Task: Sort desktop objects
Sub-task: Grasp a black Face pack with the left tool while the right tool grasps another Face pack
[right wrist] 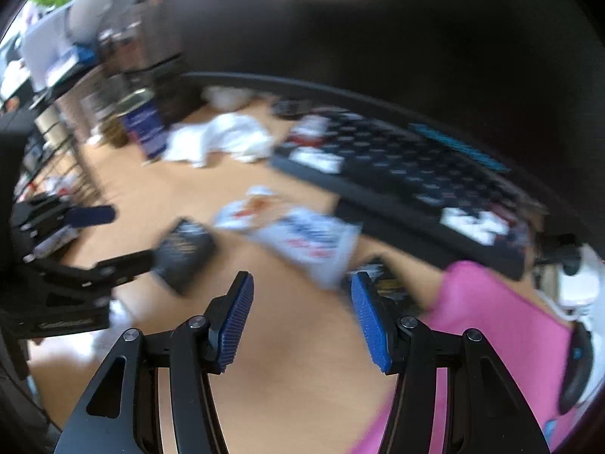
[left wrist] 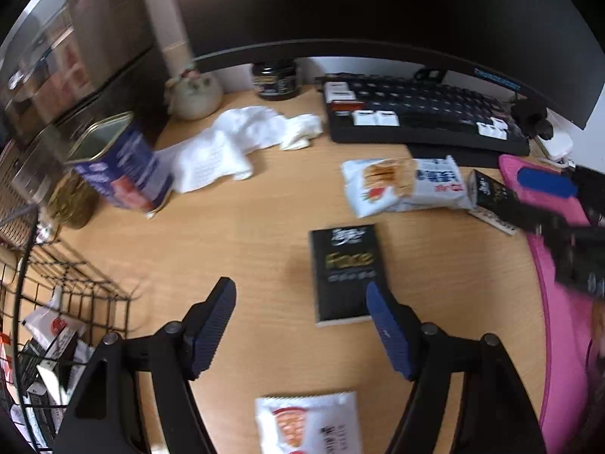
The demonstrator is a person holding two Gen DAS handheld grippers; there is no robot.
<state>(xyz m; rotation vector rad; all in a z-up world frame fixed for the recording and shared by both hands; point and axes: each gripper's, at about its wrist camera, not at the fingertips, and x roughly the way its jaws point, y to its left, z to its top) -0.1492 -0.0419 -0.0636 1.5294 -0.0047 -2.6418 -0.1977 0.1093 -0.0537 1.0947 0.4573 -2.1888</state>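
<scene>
My left gripper (left wrist: 300, 297) hangs open over the wooden desk (left wrist: 227, 249) with only bare wood between its pads. A black packet (left wrist: 346, 272) lies flat just beyond its right finger. Farther back lies a white snack packet (left wrist: 404, 185). Another white snack packet (left wrist: 306, 423) lies under the gripper's body. My right gripper (right wrist: 302, 287) is open and holds nothing; its view is blurred. A second black packet (left wrist: 491, 196) lies at the pink mat's edge, close to the right gripper's blue pad (left wrist: 548, 181). The white snack packet (right wrist: 302, 238) lies just ahead of the right gripper.
A wire basket (left wrist: 75, 295) with several packets stands at the left. An open blue tin (left wrist: 121, 166), a crumpled white cloth (left wrist: 234, 140) and a dark jar (left wrist: 276, 79) sit behind. A keyboard (left wrist: 416, 113) lies under the monitor; a pink mat (left wrist: 559, 321) covers the right.
</scene>
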